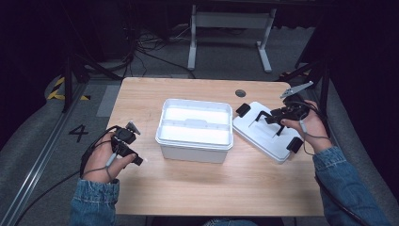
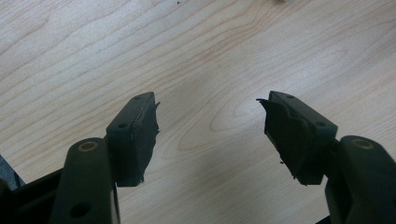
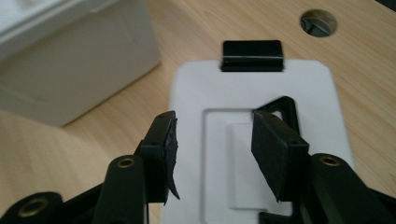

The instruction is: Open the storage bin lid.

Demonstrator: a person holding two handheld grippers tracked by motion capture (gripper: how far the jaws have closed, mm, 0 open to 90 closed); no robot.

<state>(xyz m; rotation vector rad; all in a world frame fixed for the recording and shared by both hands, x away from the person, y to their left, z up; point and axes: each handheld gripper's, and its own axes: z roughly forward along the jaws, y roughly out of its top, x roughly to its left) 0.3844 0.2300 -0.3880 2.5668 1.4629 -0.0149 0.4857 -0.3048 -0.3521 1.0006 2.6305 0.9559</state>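
One white box (image 1: 195, 141) mid-table, one white lid (image 1: 263, 134) lying flat to its right with two black clips; right gripper (image 3: 212, 154) spread wide over the lid, left gripper (image 2: 210, 135) released above bare table (image 2: 196, 56)

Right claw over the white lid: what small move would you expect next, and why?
Probably a short descent to close on the black handle of the lid. The right claw hovers open above the lid's recessed centre, the lid lies flat beside the open white box, and the left claw waits open over bare table.
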